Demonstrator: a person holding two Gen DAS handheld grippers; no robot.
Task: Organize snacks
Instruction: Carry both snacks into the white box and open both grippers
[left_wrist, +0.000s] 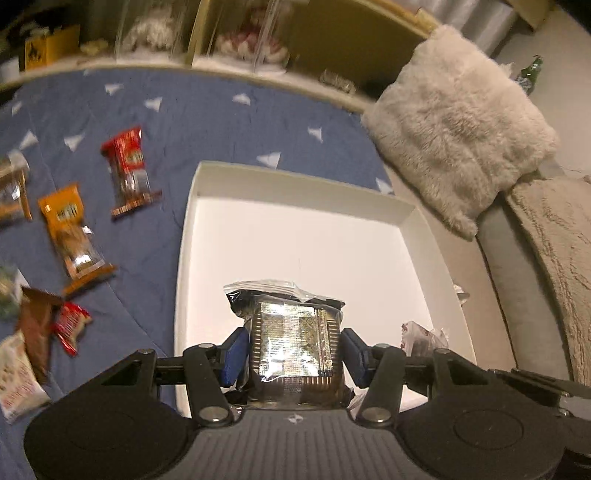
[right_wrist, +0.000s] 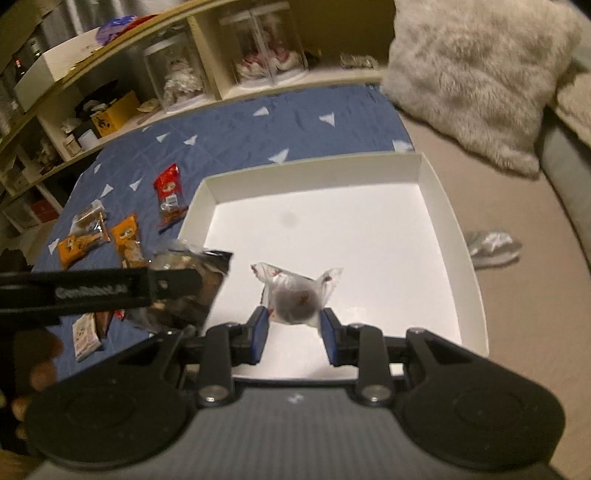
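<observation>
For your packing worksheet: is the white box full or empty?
Empty. The white box shows a bare white floor; both snacks hang above it in the left hand-held gripper and right hand-held gripper.

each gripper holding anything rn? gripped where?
Left gripper: foil-patterned snack packet, clamped across its side edges. Right gripper: clear-wrapped round dark snack, pinched at its sides.

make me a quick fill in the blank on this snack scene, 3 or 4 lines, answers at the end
1. The left gripper is shut on a foil snack packet held over the white ____.
2. The right gripper holds a clear-wrapped round ____ snack.
3. The loose snack packs, such as the red packet, lie on a ____ blanket with white triangles.
4. Beyond the tray sits a fluffy ____.

Missing words: tray; brown; blue; pillow
</observation>
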